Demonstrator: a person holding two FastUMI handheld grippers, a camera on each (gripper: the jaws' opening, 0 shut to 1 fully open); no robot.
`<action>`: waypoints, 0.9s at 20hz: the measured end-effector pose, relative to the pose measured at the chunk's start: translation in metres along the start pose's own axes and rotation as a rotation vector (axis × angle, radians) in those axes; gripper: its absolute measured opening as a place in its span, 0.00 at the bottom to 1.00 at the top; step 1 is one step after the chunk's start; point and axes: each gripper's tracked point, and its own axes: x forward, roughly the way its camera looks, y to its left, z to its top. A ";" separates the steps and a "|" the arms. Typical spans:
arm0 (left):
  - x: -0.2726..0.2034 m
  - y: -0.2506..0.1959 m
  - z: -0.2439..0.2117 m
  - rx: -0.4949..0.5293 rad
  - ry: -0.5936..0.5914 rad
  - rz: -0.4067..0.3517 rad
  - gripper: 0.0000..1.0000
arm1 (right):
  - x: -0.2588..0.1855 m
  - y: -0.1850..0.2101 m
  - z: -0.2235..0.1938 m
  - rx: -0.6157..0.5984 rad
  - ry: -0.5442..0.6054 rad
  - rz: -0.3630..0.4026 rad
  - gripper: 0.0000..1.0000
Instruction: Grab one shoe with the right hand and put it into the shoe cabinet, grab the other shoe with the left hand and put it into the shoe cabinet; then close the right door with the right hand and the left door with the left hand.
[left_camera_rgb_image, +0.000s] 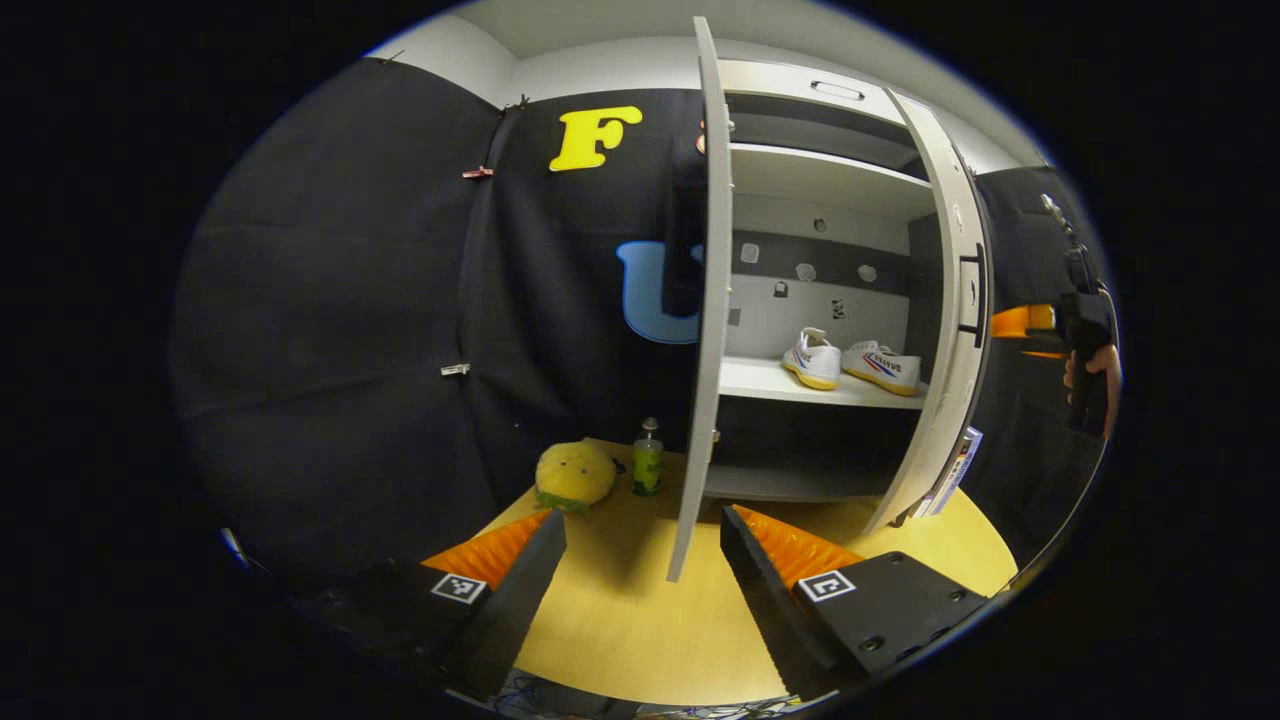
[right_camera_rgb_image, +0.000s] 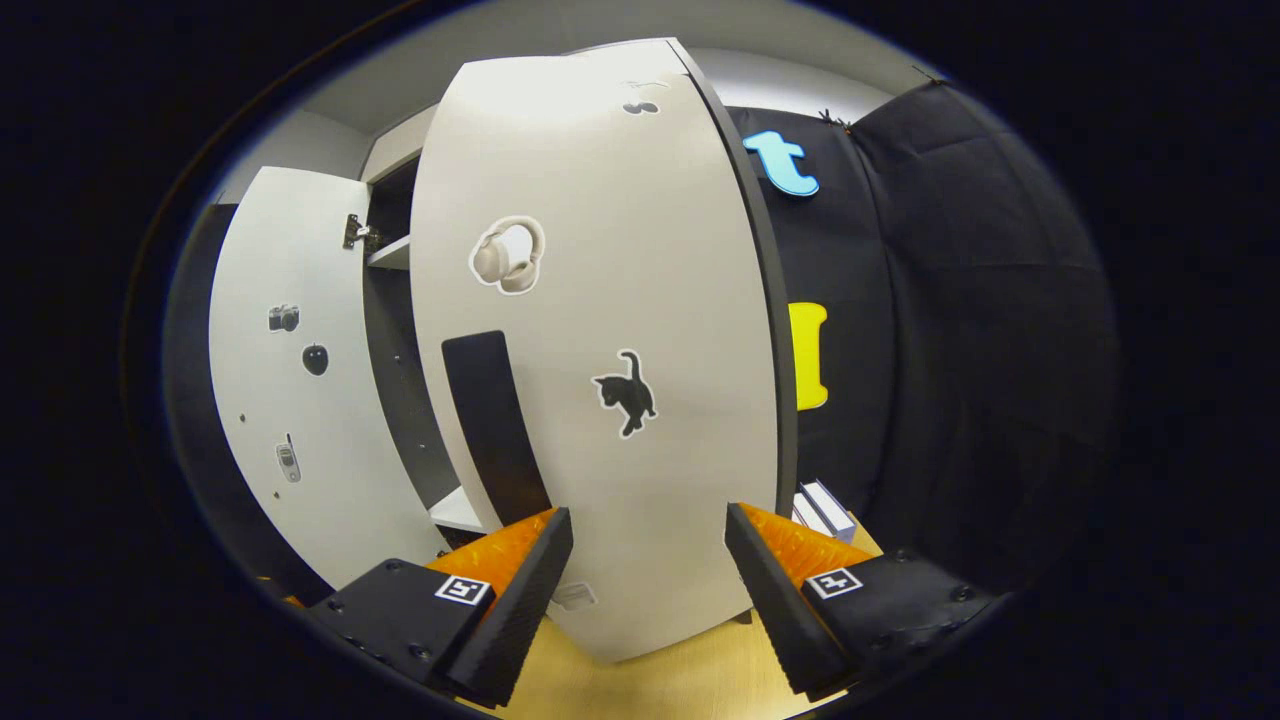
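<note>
We see first the tall white shoe cabinet (left_camera_rgb_image: 830, 240), which stands on the round pale wooden table (left_camera_rgb_image: 640, 620) with both doors open. In the left gripper view its white left door (left_camera_rgb_image: 705, 300) turns its thin edge to us, and the lower corner of this edge hangs between the two fingers of the left gripper (left_camera_rgb_image: 643, 560). The white right door (left_camera_rgb_image: 945, 330) stands open at an angle on the other side, so the mouth of the cabinet between the two door edges is free.

In the right gripper view the outer face of the right door (right_camera_rgb_image: 620, 350), with a black cat sticker (right_camera_rgb_image: 627, 392) and a headphone sticker (right_camera_rgb_image: 508, 255), is very near in front of the right gripper (right_camera_rgb_image: 648, 570). We cannot tell if they touch.

Both grippers are spread wide and hold nothing.

The two white canvas shoes (left_camera_rgb_image: 850, 362) lie side by side on the middle white shelf (left_camera_rgb_image: 780, 382), near its front edge, inside the cabinet.

On the table left of the left door stand a yellow plush toy (left_camera_rgb_image: 575, 475) and a small green bottle (left_camera_rgb_image: 648, 460), just beside each other. The table between them and the left gripper is bare.
</note>
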 end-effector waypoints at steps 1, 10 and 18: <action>0.002 0.009 0.005 0.001 -0.007 -0.001 0.97 | -0.007 -0.002 -0.005 0.008 0.002 -0.009 0.98; 0.067 0.062 0.108 0.003 -0.122 -0.095 0.97 | -0.090 -0.035 -0.030 0.016 -0.124 -0.224 0.98; 0.126 0.053 0.184 0.025 -0.200 -0.219 0.95 | -0.132 -0.018 -0.083 -0.004 -0.036 -0.253 0.99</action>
